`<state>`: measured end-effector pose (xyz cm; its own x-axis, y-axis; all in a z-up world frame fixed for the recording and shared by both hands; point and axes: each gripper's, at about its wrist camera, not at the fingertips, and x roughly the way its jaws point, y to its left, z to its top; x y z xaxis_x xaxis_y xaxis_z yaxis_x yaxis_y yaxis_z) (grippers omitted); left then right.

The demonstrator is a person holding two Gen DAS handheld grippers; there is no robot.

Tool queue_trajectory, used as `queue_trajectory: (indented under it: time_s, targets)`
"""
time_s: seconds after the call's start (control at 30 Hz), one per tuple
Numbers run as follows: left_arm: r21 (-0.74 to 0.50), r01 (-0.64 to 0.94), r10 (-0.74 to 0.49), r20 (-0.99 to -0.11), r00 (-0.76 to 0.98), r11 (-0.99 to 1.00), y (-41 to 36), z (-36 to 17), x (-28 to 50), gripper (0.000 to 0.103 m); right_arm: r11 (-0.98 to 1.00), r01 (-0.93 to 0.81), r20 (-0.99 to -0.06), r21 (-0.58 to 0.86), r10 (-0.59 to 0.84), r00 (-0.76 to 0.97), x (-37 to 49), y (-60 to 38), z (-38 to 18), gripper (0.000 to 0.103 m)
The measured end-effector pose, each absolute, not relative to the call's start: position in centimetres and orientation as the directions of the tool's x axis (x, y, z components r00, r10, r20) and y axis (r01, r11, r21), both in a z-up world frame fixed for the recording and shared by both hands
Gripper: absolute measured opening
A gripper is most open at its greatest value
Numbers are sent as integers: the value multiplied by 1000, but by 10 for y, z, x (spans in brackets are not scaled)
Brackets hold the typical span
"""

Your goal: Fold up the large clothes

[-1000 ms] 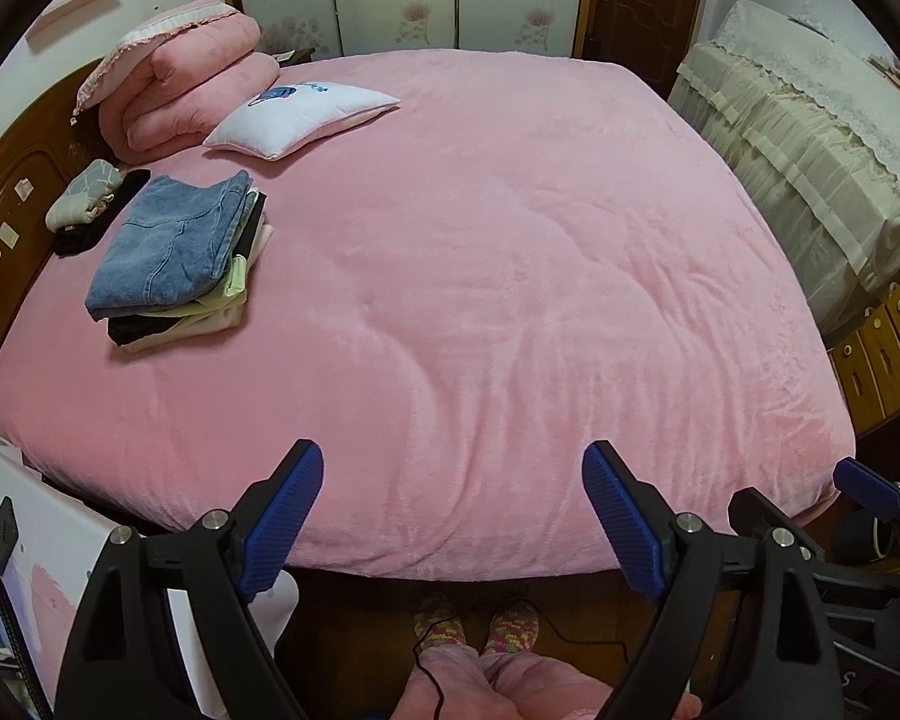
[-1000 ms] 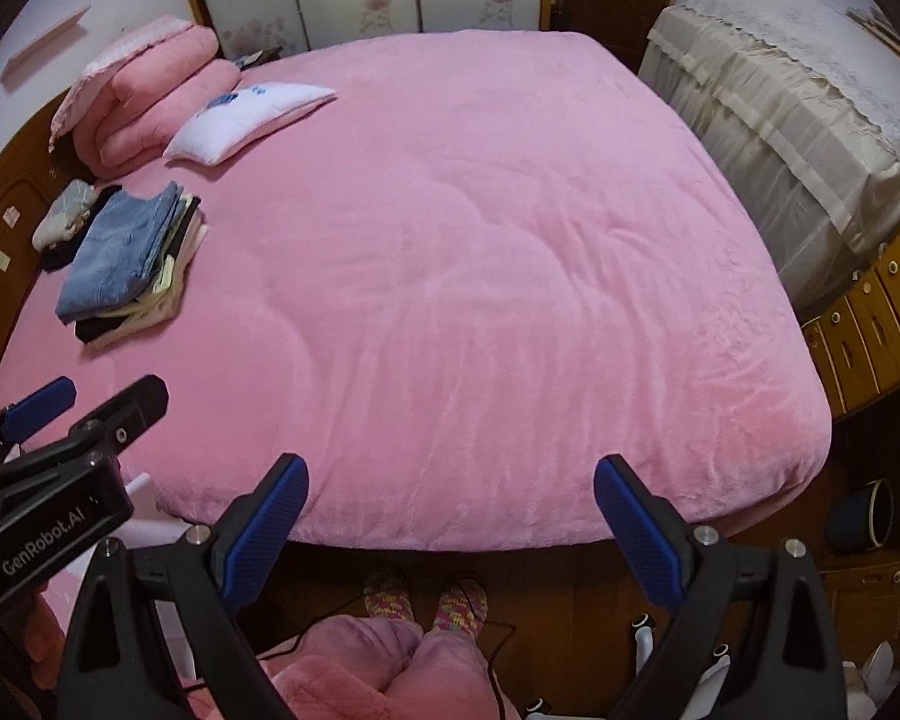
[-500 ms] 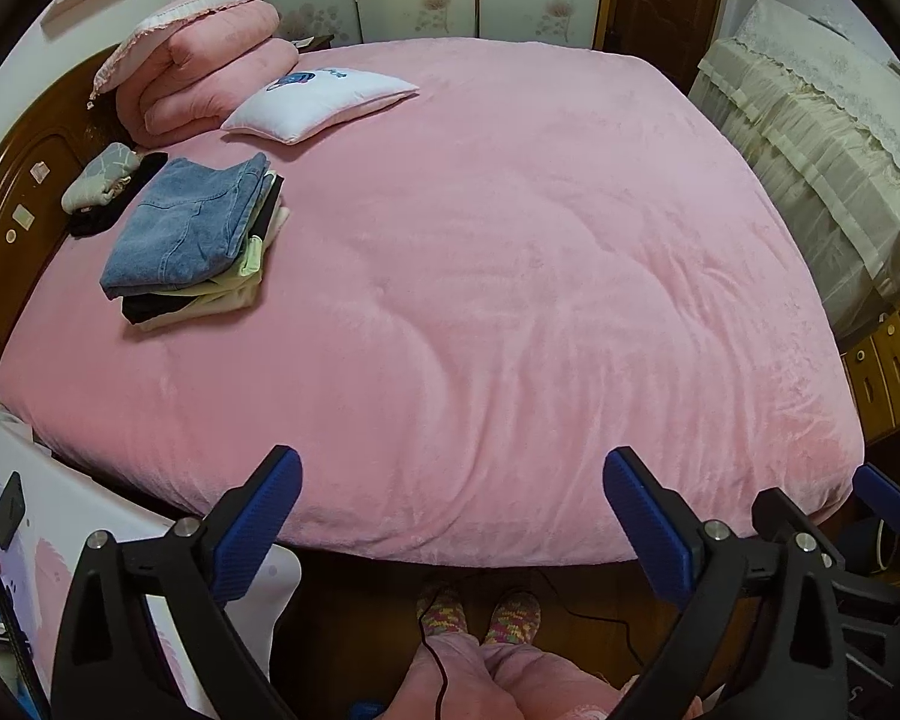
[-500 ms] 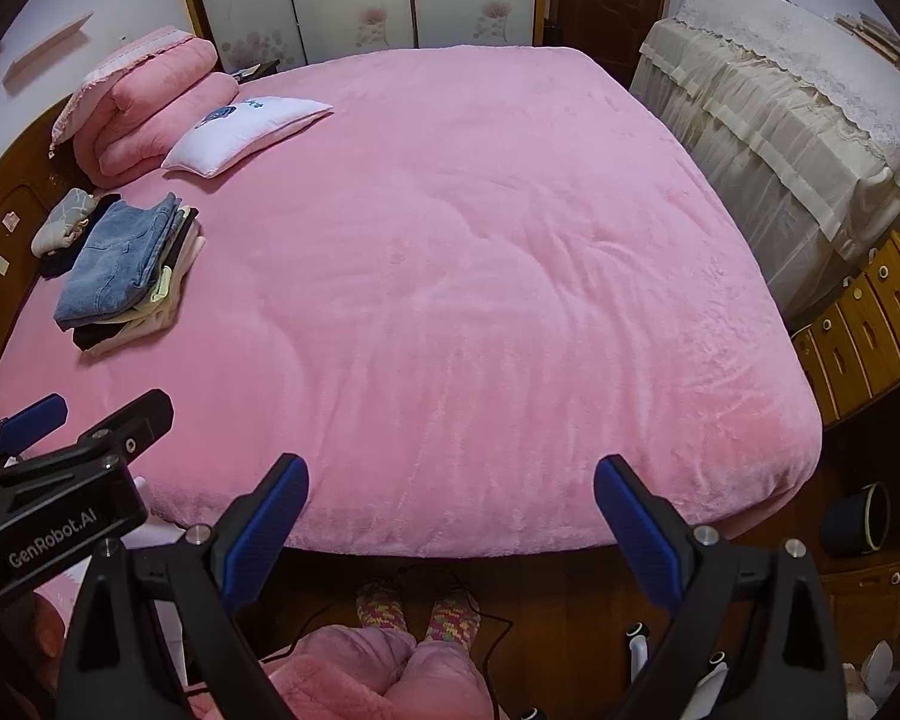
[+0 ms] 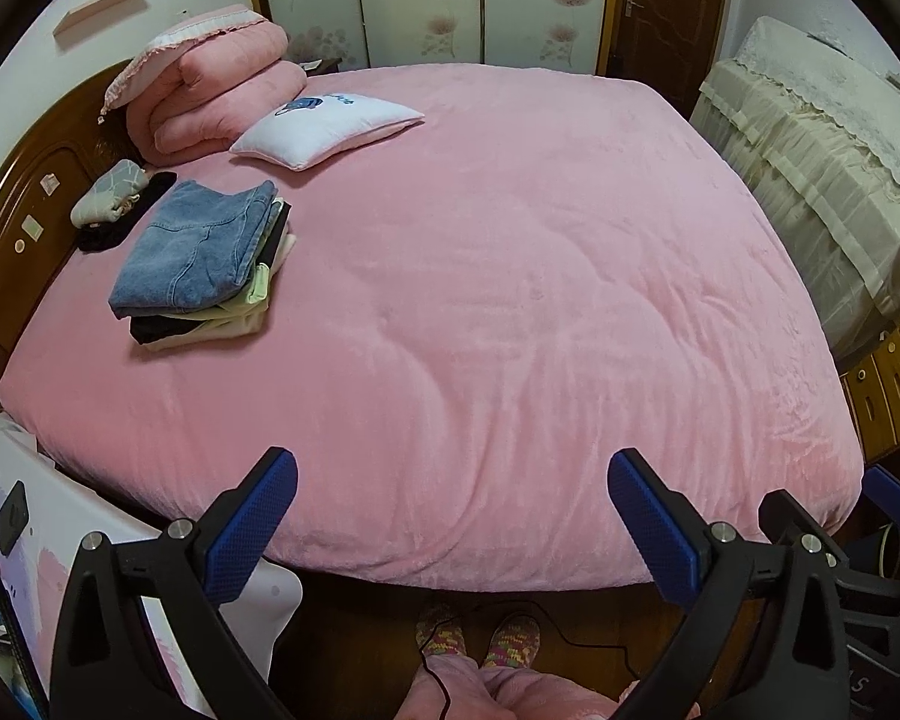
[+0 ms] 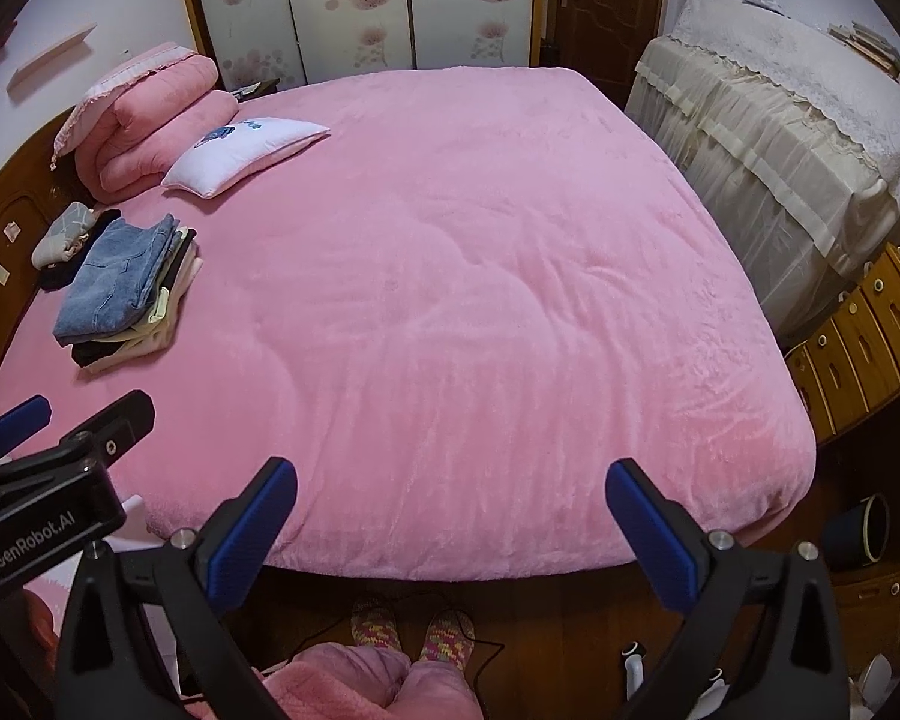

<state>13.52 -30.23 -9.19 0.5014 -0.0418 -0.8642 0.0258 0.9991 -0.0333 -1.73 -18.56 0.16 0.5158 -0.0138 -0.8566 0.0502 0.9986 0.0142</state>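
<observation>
- We see the pink bed (image 5: 510,300) ahead of both tongs.
- Folded clothes stack (image 5: 204,264) lies far ahead-left.
- Left gripper (image 5: 450,516): spread, empty.
- Right gripper (image 6: 450,522): jaws opening, nothing between.

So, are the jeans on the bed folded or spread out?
Folded: the jeans lie as a compact rectangle on top of a stack of clothes.

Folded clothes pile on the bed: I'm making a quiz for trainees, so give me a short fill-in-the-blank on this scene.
1. The top garment of the folded pile is made of blue ____.
2. The pile lies on a bed cover coloured ____.
3. The white pillow lies beside a folded pink ____.
4. Nothing is between the left gripper's jaws, which stand ____.

Missing words: denim; pink; quilt; open
</observation>
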Motion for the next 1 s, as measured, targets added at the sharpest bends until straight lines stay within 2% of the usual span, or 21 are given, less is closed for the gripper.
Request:
queue_trajectory:
  time_s: [1.0]
  targets:
    - [-45,37,-56,-899,433,998,-307,-108,150,103,998,62,-894,2,-26,447,-7,-190,-14,103]
